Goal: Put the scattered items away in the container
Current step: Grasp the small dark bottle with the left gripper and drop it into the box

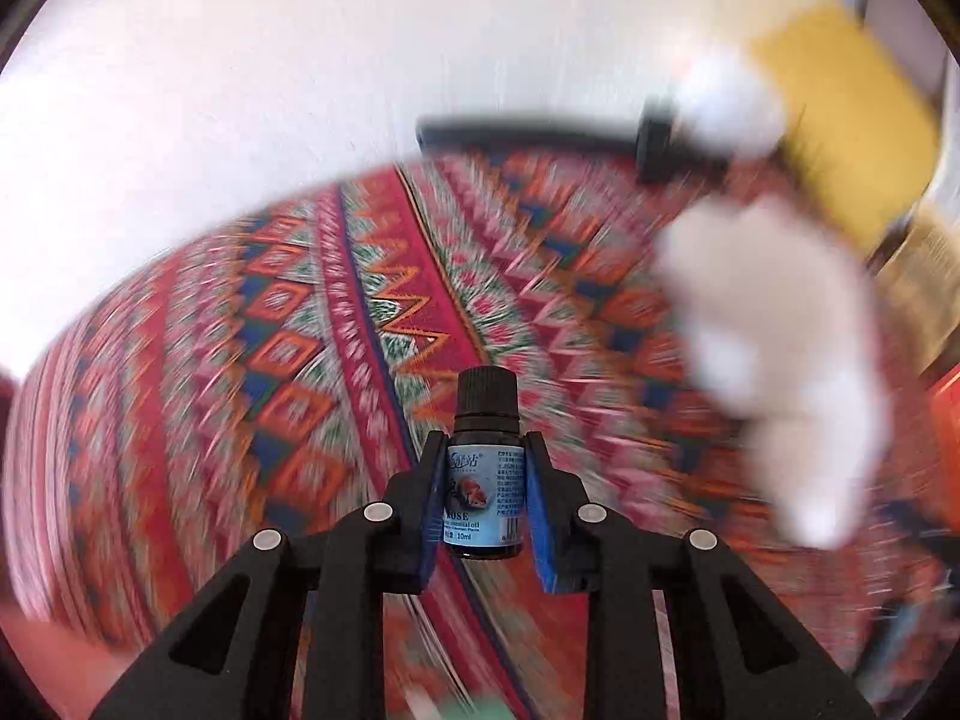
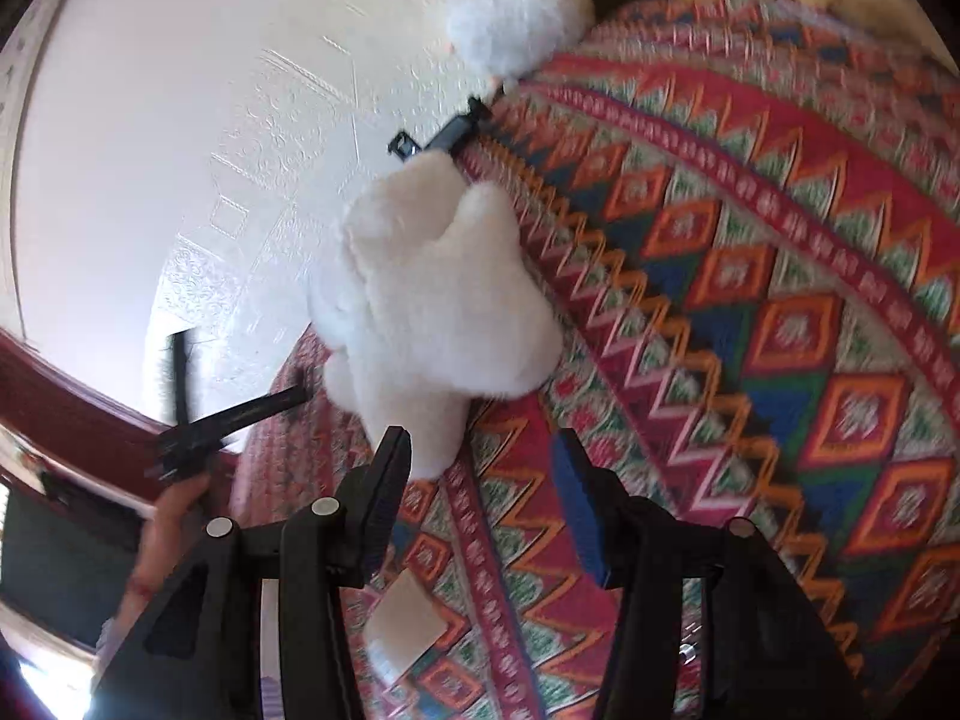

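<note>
Patterned red woven cloth (image 1: 252,324) is covering the surface, white wall behind. Lower centre of left view: left gripper (image 1: 486,498) is clenching a small dark oil bottle (image 1: 485,468) by its labelled body, cap up and clear of the pads; glass probably, light, slick, fragile, so mid-body hold is looking right. Lower centre of right view: right gripper (image 2: 480,504) is standing released, nothing between the jaws, beige pad (image 2: 408,624) lying below. Beyond it a white plush toy (image 2: 432,312) is sitting mid-frame at the cloth's edge; soft, light, squashable, grab the thick body. Container not visible
</note>
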Demonstrator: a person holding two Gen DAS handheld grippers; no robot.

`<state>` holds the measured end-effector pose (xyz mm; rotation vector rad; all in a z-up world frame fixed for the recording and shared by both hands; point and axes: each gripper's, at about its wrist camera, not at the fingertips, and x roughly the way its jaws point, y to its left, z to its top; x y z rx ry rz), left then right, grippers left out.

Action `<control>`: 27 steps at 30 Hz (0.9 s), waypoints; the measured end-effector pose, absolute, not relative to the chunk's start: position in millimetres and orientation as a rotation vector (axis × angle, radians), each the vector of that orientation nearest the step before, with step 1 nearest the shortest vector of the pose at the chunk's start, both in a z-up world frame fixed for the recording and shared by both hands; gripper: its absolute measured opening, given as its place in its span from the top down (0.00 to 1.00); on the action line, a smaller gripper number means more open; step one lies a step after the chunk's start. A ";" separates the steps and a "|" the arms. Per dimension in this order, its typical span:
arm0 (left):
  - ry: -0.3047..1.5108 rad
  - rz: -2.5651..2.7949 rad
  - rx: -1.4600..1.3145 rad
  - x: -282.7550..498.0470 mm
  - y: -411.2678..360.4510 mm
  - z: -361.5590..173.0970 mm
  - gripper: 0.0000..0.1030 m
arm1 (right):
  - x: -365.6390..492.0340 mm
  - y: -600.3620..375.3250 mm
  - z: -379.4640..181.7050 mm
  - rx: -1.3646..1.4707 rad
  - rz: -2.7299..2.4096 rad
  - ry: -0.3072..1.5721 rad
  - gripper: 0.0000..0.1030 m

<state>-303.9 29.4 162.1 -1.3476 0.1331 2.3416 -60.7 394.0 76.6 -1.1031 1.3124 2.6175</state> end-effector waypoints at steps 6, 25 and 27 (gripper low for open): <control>-0.434 2.541 -1.125 -142.5 -107.0 252.7 0.80 | -73.2 336.2 94.2 -1.330 2.758 1.566 0.53; -0.985 2.789 -1.045 -59.4 -315.4 213.1 0.80 | -148.7 167.7 16.4 -1.745 2.467 1.785 0.82; -0.971 2.827 -1.044 -55.4 -322.4 214.1 0.80 | -143.4 169.5 22.6 -1.729 2.462 1.779 0.83</control>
